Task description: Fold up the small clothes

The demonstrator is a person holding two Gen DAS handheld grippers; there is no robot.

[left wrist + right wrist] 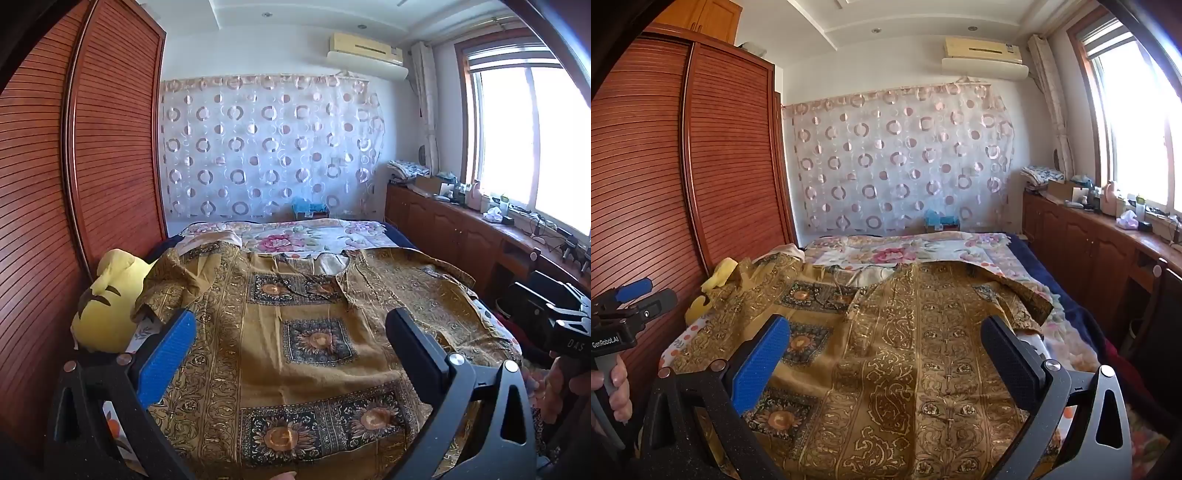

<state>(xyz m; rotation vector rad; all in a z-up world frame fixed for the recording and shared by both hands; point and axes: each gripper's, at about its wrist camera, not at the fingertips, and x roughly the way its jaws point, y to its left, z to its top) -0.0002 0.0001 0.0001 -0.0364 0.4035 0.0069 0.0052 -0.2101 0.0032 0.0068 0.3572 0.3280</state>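
Observation:
A mustard-gold patterned shirt [303,325] lies spread flat on the bed, collar toward the far end, sleeves out to both sides; in the right wrist view the shirt [905,350] fills the foreground. My left gripper [291,328] hovers above its lower middle, open wide, nothing between its blue and black fingers. My right gripper [886,336] hangs open over the shirt's right half, also holding nothing. The left gripper's body [624,317] shows at the left edge of the right wrist view, held by a hand. The right gripper's body [554,317] shows at the right edge of the left wrist view.
The bed carries a floral sheet [306,234] beyond the shirt. A yellow plush toy [107,302] sits at the bed's left edge against a slatted wooden wardrobe [74,184]. A wooden cabinet [461,229] with clutter runs under the window on the right.

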